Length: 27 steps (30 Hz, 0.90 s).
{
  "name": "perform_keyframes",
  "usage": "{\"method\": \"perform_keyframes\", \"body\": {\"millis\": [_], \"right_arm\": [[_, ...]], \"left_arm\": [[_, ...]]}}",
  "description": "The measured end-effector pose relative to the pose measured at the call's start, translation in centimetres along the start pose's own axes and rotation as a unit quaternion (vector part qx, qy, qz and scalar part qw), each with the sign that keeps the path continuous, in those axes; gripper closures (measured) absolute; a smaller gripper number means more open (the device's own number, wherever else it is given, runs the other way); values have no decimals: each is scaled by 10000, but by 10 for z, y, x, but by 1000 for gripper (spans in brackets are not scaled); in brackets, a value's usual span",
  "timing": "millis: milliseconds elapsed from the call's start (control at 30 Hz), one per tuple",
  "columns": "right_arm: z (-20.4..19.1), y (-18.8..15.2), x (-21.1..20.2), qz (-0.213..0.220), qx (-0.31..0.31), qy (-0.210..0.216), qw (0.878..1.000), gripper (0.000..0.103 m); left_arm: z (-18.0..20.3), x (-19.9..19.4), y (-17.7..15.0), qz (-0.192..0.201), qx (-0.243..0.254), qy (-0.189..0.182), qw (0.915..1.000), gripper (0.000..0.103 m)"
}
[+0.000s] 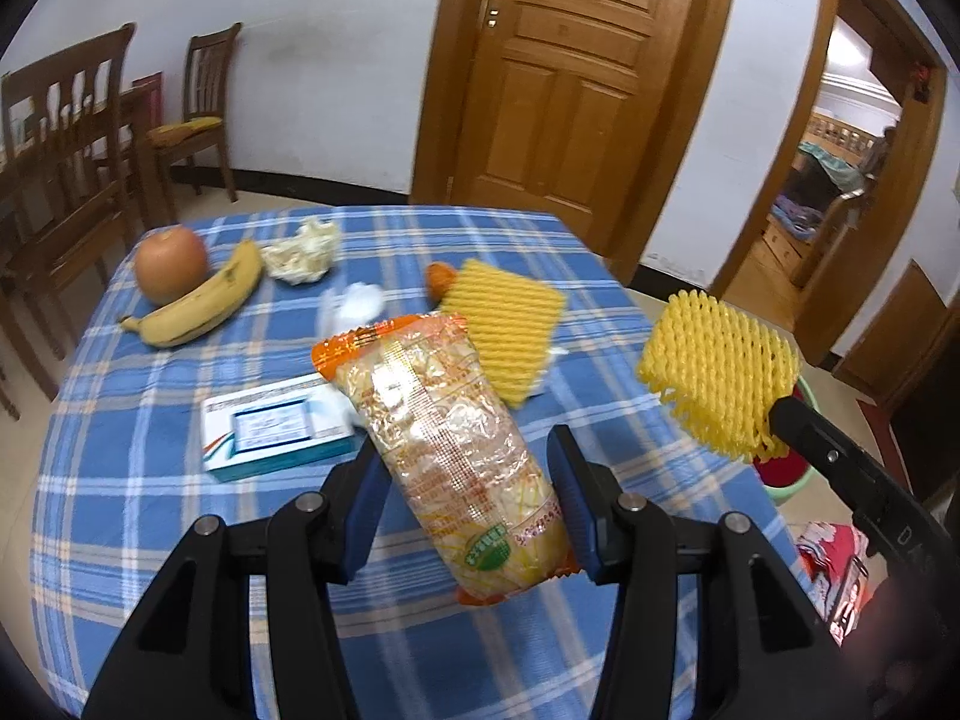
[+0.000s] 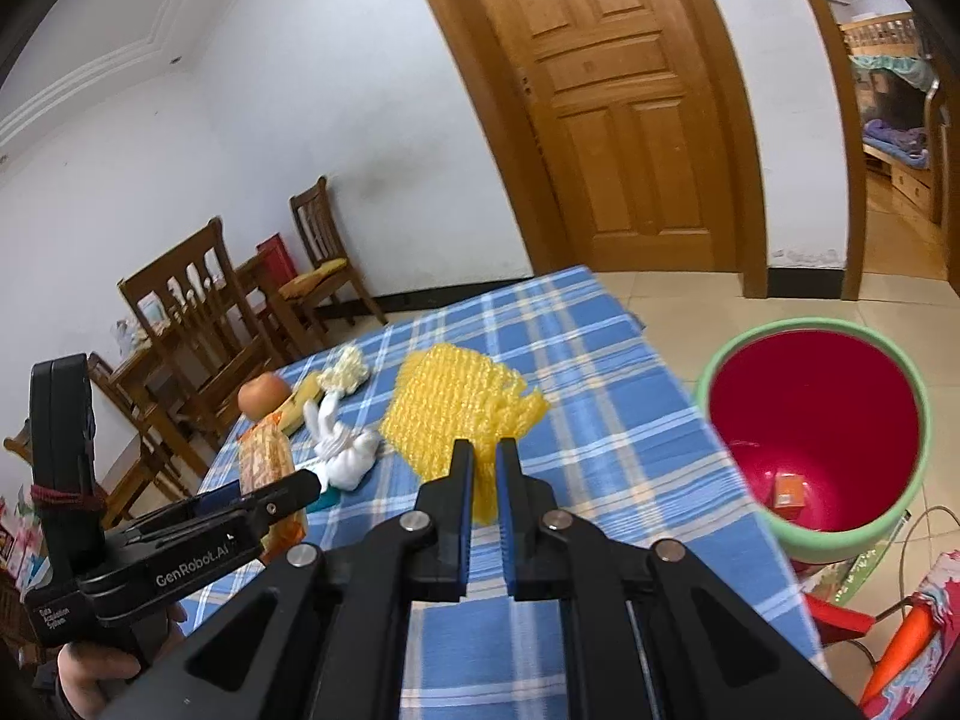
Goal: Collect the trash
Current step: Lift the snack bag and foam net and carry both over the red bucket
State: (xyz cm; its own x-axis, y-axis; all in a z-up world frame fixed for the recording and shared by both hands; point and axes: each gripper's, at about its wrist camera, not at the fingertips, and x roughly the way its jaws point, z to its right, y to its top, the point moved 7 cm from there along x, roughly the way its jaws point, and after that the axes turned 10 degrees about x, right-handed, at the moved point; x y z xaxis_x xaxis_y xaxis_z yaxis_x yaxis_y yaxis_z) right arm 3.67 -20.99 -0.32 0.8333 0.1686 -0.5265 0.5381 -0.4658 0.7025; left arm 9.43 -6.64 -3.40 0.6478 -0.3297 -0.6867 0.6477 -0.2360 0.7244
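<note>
My left gripper (image 1: pixel 471 480) is shut on a clear and orange snack bag (image 1: pixel 456 438), held above the blue checked tablecloth (image 1: pixel 120 510). My right gripper (image 2: pixel 485 450) is shut on a yellow foam fruit net (image 2: pixel 456 414); the left wrist view shows that net (image 1: pixel 720 372) raised past the table's right edge. A second yellow net (image 1: pixel 504 324), a white tissue (image 1: pixel 357 306) and a crumpled paper (image 1: pixel 303 252) lie on the table. A red bin with a green rim (image 2: pixel 804 324) stands on the floor to the right, an orange packet (image 2: pixel 789 489) inside it.
An apple (image 1: pixel 171 264), a banana (image 1: pixel 198 306) and a blue and white box (image 1: pixel 276 426) sit on the table's left half. Wooden chairs (image 1: pixel 60 150) stand at the left, a closed wooden door (image 1: pixel 564 78) behind. Coloured bags (image 2: pixel 900 648) lie on the floor by the bin.
</note>
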Motion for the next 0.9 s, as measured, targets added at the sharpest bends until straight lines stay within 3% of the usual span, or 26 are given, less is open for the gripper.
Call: {"method": "perform_keyframes", "body": {"millis": [433,900], "right_arm": [[55,28,-39,561,404,-327,9971,94],[128,44,-60,879,991,-811,9879,94]], "left_arm": [[71,18,21,-111,482,-491,9976,50],[157,52,38,-241,1122,-941,9889,50]]}}
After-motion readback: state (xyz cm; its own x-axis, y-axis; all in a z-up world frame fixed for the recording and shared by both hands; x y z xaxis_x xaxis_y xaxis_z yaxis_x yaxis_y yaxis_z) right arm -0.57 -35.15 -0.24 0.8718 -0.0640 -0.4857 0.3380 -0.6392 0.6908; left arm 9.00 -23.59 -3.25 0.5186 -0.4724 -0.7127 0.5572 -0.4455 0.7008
